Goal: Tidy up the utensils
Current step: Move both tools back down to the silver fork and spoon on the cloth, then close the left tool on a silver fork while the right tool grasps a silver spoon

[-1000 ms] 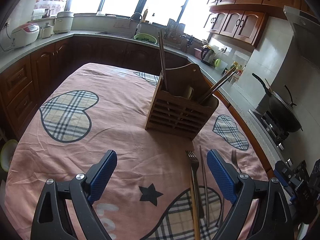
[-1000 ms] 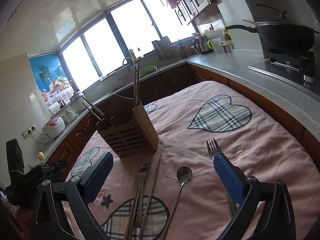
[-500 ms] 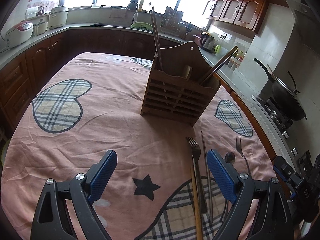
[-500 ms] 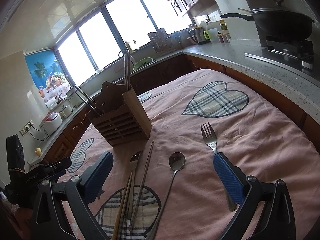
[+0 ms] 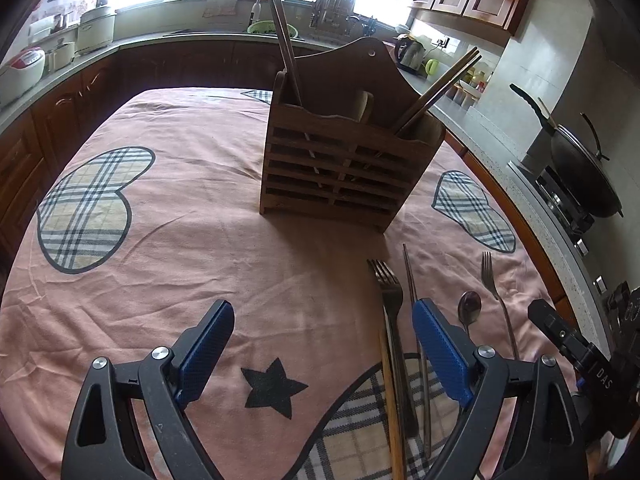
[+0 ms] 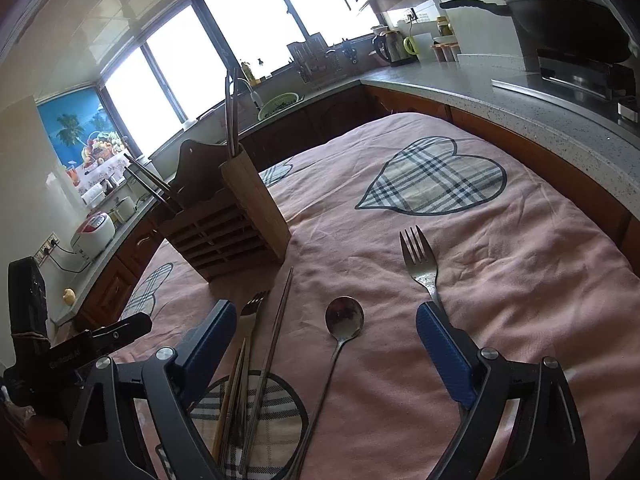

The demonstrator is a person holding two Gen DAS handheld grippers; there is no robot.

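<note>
A slatted wooden utensil holder (image 5: 340, 164) stands mid-table with chopsticks leaning in it; it also shows in the right wrist view (image 6: 228, 228). On the pink cloth lie a fork (image 5: 390, 300), a metal chopstick (image 5: 412, 280), a wooden chopstick (image 5: 390, 400), a spoon (image 5: 469, 306) and a second fork (image 5: 494, 284). My left gripper (image 5: 320, 328) is open and empty, left of these. My right gripper (image 6: 322, 336) is open and empty, over the spoon (image 6: 344, 320), with the second fork (image 6: 420, 264) by its right finger.
The table cloth (image 5: 180, 240) has plaid hearts and a black star. Counters ring the table, with a wok (image 5: 580, 176) on a stove at right, a kettle (image 5: 412, 54), a sink and rice cookers (image 5: 24, 68) at the back left.
Both grippers have moved forward and lower toward the table. The holder and the loose utensils look nearer and larger. Nothing has been picked up.
</note>
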